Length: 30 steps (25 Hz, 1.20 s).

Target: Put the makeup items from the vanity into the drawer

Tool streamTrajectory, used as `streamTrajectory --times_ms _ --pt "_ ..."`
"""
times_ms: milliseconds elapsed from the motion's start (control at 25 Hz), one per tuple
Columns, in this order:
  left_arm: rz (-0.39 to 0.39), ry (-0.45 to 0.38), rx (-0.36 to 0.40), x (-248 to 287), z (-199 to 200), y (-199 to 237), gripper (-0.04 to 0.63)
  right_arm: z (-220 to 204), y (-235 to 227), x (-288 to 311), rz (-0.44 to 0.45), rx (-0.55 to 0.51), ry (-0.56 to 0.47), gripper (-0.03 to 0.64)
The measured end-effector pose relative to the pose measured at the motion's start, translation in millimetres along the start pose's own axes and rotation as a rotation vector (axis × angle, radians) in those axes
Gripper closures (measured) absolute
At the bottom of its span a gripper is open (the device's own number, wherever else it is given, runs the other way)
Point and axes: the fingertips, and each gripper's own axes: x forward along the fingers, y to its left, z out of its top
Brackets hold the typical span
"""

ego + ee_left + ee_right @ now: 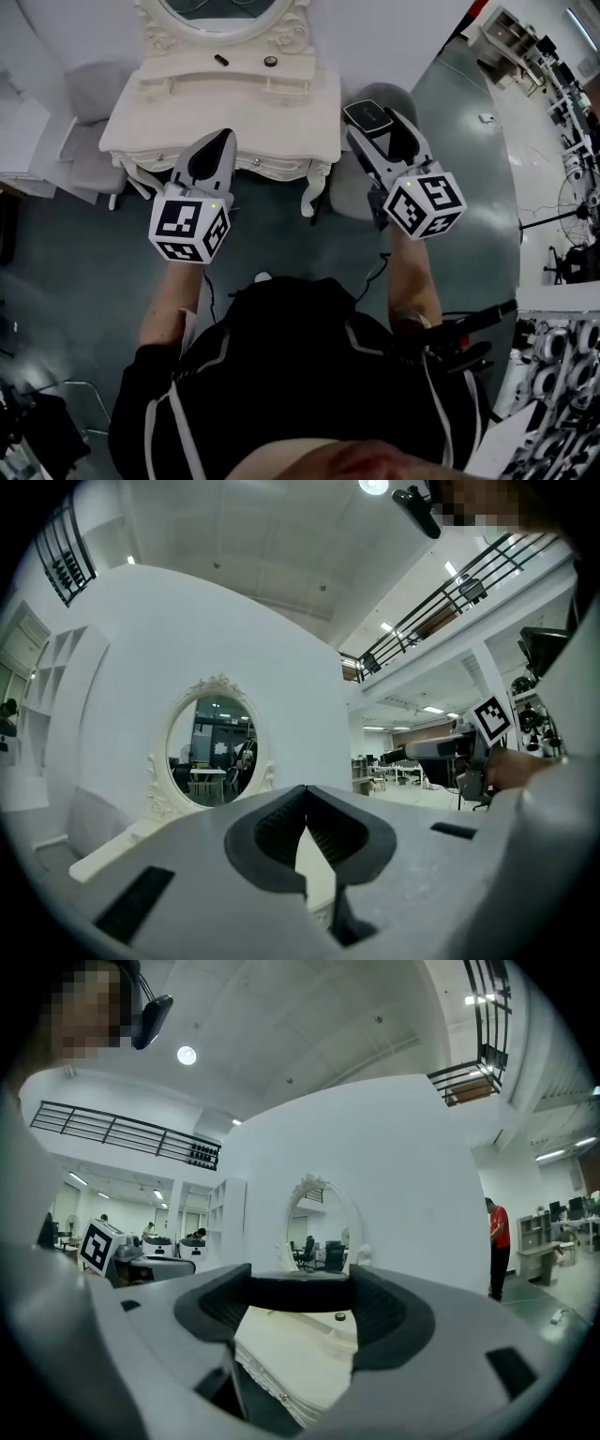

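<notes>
White carved vanity is straight ahead of me. On its top, close to the oval mirror, lie a small black tube and a small round pot, near each other but not touching. My left gripper hangs level in front of the vanity's front edge, its jaws closed tip to tip on nothing. My right gripper, off the vanity's right front corner, has its jaws spread wide and clamped on a flat black compact. To the vanity's left is a grey chair.
</notes>
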Motion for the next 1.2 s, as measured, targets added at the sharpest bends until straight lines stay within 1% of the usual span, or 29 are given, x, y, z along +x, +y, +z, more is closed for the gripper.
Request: streamTrajectory --times_ms 160,280,400,520,760,1040,1200 --pt "-0.015 0.021 -0.015 9 -12 28 0.591 -11 -2 33 -0.008 0.008 0.046 0.282" --pt "-0.032 0.037 -0.019 18 -23 39 0.591 -23 -3 54 0.015 -0.026 0.102 0.282" --pt "-0.043 0.053 -0.021 27 -33 47 0.591 -32 -10 73 0.030 -0.029 0.133 0.282" --pt "-0.026 0.067 -0.021 41 -40 58 0.591 -40 -22 98 0.046 -0.003 0.147 0.282" --pt "0.016 0.084 0.001 80 -42 77 0.591 -59 -51 148 0.083 0.051 0.179 0.282" --pt "0.043 0.117 -0.003 149 -51 97 0.591 -87 -92 205 0.108 0.098 0.234 0.282" --pt "0.069 0.123 0.013 187 -54 106 0.591 -97 -114 229 0.118 0.100 0.254 0.282"
